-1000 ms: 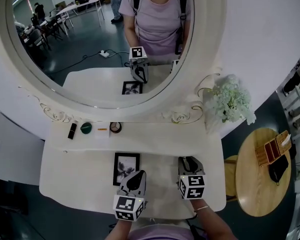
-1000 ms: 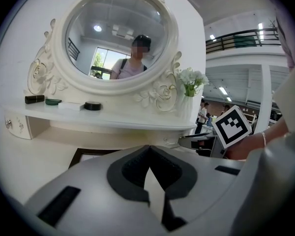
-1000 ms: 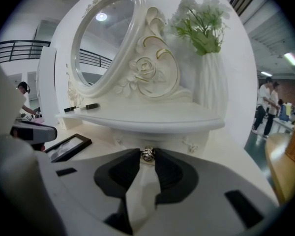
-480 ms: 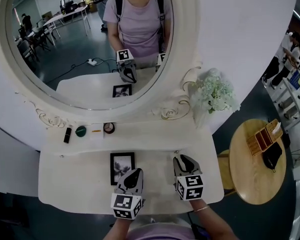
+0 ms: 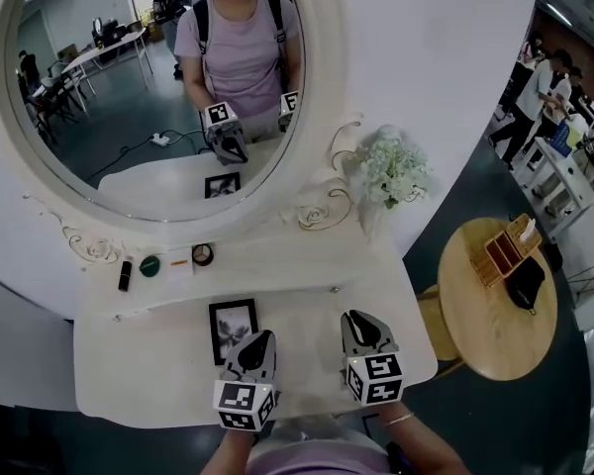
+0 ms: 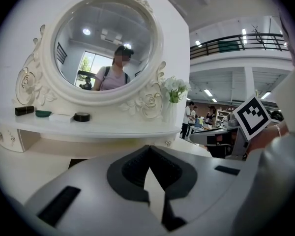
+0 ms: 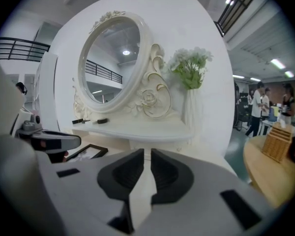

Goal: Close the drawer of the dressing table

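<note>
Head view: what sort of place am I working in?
Likely a large open hall or workshop, not a home: other people stand around beyond the dressing table, and a mezzanine railing runs overhead.

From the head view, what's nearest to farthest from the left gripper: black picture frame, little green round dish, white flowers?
1. Black picture frame, just beside the left gripper on the tabletop.
2. Little green round dish, on the raised shelf, to the left.
3. White flowers, far right, beside the mirror.
</note>
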Available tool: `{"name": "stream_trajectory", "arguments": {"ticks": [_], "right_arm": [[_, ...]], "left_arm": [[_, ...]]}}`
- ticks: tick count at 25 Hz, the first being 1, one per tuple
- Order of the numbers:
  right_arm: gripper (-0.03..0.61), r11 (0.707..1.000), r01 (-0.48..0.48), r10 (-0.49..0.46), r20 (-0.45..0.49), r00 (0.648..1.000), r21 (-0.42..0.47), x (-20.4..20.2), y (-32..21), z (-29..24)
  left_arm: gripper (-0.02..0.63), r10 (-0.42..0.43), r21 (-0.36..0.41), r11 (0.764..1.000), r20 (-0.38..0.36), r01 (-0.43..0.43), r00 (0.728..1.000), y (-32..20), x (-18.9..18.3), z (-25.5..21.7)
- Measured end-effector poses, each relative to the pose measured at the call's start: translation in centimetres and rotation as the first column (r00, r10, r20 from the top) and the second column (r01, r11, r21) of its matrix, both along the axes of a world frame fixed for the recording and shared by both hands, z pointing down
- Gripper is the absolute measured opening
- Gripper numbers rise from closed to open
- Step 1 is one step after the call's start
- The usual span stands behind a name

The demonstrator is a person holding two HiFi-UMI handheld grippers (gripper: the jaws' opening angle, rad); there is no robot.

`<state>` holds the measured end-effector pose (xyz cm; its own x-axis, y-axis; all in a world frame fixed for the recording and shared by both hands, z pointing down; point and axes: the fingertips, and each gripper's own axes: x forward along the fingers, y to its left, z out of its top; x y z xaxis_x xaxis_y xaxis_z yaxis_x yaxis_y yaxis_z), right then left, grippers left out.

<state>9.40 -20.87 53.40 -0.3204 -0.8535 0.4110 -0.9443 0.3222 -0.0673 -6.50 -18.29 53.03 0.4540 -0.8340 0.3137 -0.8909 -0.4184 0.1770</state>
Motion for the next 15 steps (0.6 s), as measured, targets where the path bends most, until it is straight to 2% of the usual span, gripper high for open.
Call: {"name": "stream_trajectory", "arguments": {"ticks": [15], "right_arm": [[0.005,0.995,-0.085,0.084,0.026,0.996,0.045,1.8,5.8,-2.2]], "left_arm": [[0.0,0.091,0.042,0.995,0.014,-0.091,0.996,1.1,1.4,-1.2]]}}
